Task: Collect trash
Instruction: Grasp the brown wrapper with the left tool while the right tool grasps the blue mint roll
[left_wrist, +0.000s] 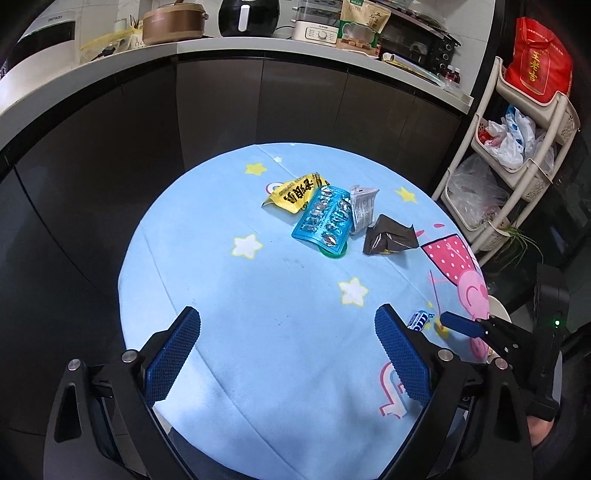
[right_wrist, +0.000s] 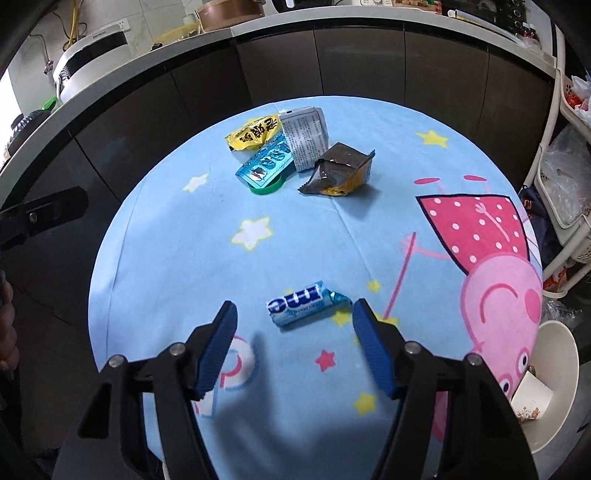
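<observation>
A blue mint roll wrapper (right_wrist: 301, 303) lies on the round table's cartoon cloth (right_wrist: 295, 236), just beyond my right gripper (right_wrist: 293, 314), whose blue pads stand apart on either side of it without touching. Farther back sits a heap of trash: a yellow packet (right_wrist: 253, 136), a teal blister pack (right_wrist: 266, 161) over a green lid (right_wrist: 266, 188), a folded printed leaflet (right_wrist: 304, 138) and a dark brown wrapper (right_wrist: 338, 170). My left gripper (left_wrist: 288, 325) hovers open over bare cloth (left_wrist: 258, 295), nothing between its pads. From there the mint roll (left_wrist: 420, 319) shows beside a right-gripper finger (left_wrist: 460, 325).
A white bin (right_wrist: 554, 384) with scraps inside stands off the table's right edge. A tiered plastic rack (left_wrist: 517, 147) with bags stands at the right. Dark cabinets and a counter with appliances (left_wrist: 243, 18) curve behind the table.
</observation>
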